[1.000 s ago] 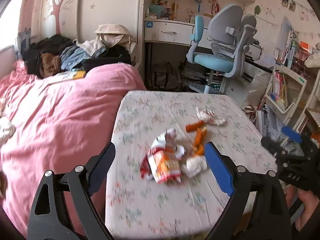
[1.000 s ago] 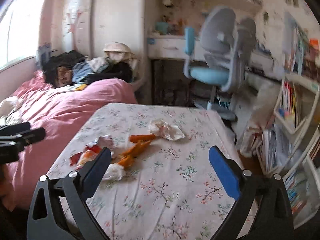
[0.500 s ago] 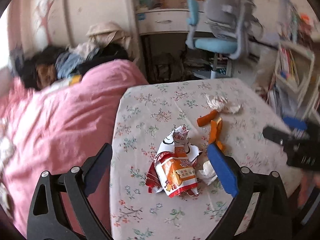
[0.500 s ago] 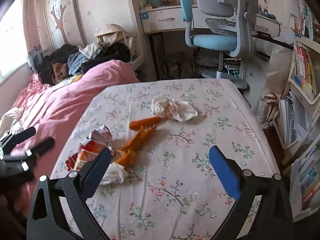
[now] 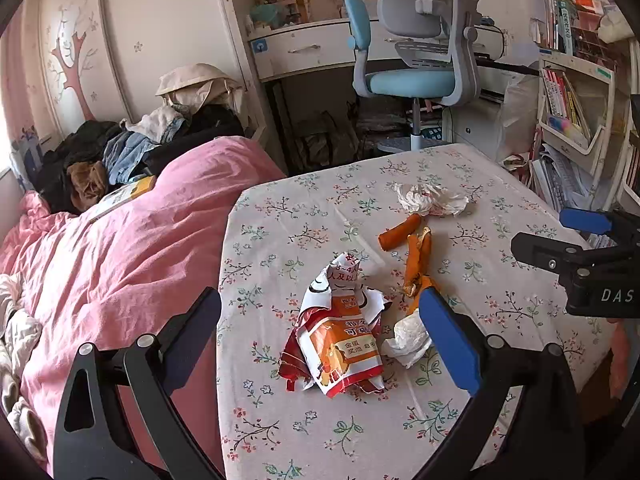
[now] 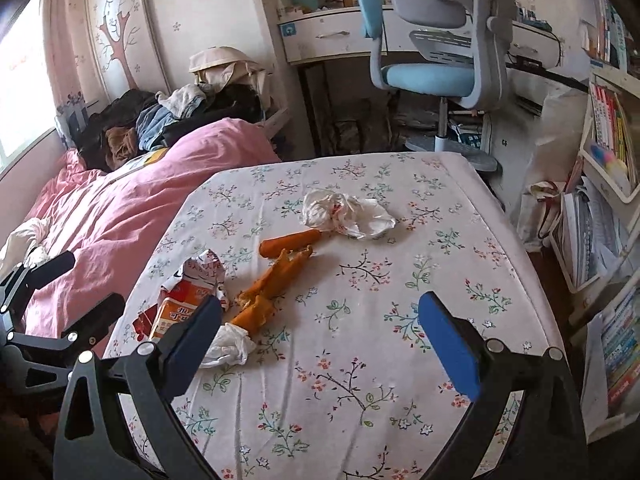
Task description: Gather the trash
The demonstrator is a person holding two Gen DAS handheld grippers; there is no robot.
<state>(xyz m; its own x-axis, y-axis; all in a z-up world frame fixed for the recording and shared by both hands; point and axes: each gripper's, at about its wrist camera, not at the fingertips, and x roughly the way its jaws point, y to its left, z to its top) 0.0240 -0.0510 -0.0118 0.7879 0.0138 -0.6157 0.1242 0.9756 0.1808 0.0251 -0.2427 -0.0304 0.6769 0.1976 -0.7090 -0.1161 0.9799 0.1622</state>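
Left view alone showed the wrapper (image 5: 340, 340) whole, lying between the left gripper's (image 5: 324, 328) spread, just-widened jaws, untouched; right gripper (image 6: 320, 328) gaped, empty.

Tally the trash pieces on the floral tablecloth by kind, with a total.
Printed snack wrapper: 1
Orange sausage-like pieces: 2, a whole one and a torn, peeled one
Crumpled white tissue wads: 2, a large one and a small one
Total: 5

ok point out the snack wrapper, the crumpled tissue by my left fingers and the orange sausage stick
snack wrapper (image 5: 344, 344), left wrist view, on its orange printed front
crumpled tissue (image 5: 408, 340), left wrist view, on its white middle
orange sausage stick (image 6: 289, 242), right wrist view, mid-length on its smooth side
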